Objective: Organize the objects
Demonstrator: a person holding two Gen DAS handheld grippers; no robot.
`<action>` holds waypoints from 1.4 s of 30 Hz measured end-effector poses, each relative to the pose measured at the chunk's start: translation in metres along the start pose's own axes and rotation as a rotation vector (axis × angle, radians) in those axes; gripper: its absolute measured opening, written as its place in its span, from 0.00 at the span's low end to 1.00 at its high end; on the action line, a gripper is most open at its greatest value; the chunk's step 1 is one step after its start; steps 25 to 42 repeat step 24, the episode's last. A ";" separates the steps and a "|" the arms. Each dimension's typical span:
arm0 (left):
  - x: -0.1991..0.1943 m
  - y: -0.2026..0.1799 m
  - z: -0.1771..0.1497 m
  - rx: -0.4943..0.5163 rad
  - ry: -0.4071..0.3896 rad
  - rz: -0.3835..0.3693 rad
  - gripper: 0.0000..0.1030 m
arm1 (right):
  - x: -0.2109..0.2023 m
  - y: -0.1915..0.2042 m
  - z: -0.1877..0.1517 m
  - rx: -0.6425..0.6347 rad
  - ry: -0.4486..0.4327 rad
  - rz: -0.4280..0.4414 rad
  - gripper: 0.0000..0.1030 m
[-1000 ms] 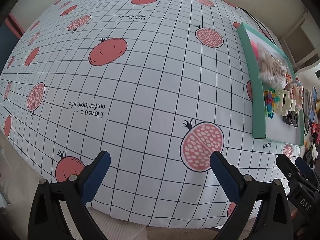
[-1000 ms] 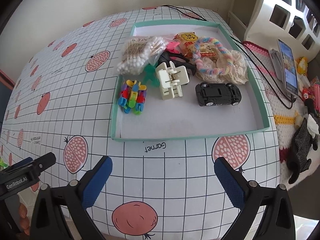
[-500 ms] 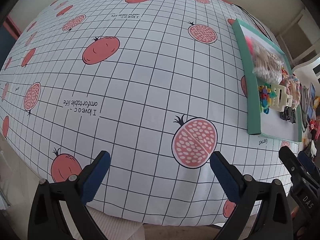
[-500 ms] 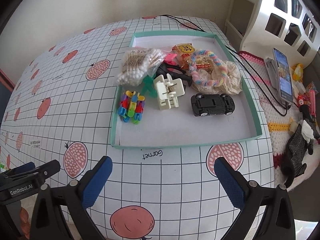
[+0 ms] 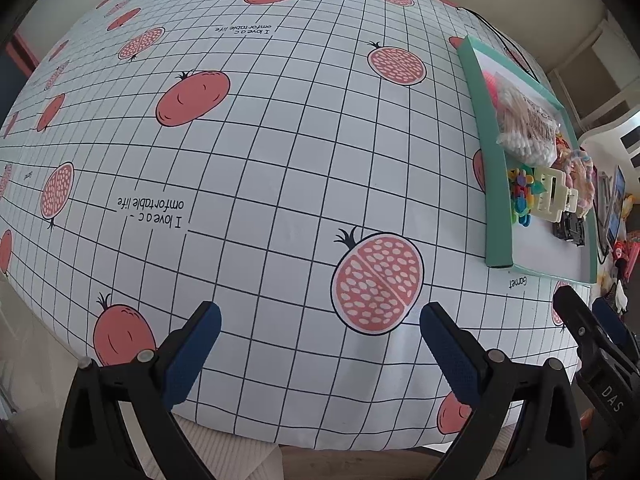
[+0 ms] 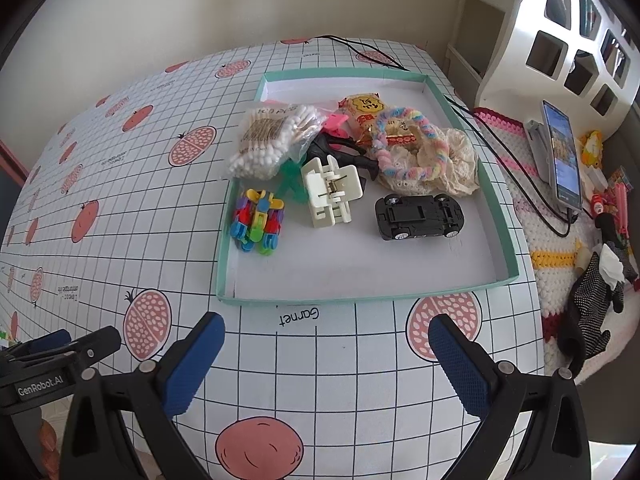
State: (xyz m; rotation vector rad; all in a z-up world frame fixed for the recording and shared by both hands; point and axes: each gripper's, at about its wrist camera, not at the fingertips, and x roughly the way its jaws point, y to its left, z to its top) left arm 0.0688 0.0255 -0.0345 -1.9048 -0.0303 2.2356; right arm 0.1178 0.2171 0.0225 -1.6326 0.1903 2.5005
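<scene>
Shallow teal tray (image 6: 502,216) lies on the table (image 6: 120,208), straight ahead of the right gripper (image 6: 326,354) and a little beyond its tips; nothing stands between them, only bare cloth printed "Garnet". Right gripper jaws spread wide, empty, blue pads hovering over the near table edge.

Tray contents, all in its far half:
- bag of cotton swabs (image 6: 272,140), far left
- multicoloured plastic clip toy (image 6: 258,226), near left, just beside the left wall
- cream hair claw clip (image 6: 332,192), centre, touching a green piece behind it
- black toy car (image 6: 418,216), on its roof, right of the claw
- pastel twisted ring (image 6: 404,140) lying on a lace scrunchie, far right
- orange snack packet (image 6: 362,110) and a pink item at the far end, partly hidden

Near half of the tray floor is bare.

Left gripper (image 5: 320,330) also wide open, empty, over the pomegranate-print cloth; the tray sits well off to its right.

Right of the table: phone (image 6: 562,152) propped upright with cable attached, on a crocheted mat
</scene>
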 end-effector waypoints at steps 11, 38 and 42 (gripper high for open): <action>-0.003 -0.006 -0.005 -0.006 -0.006 -0.015 0.97 | 0.000 0.002 0.000 -0.001 -0.002 0.000 1.00; -0.013 0.010 0.014 -0.015 -0.044 -0.041 0.97 | -0.001 0.000 0.001 0.000 -0.007 -0.002 1.00; -0.013 0.010 0.014 -0.015 -0.044 -0.041 0.97 | -0.001 0.000 0.001 0.000 -0.007 -0.002 1.00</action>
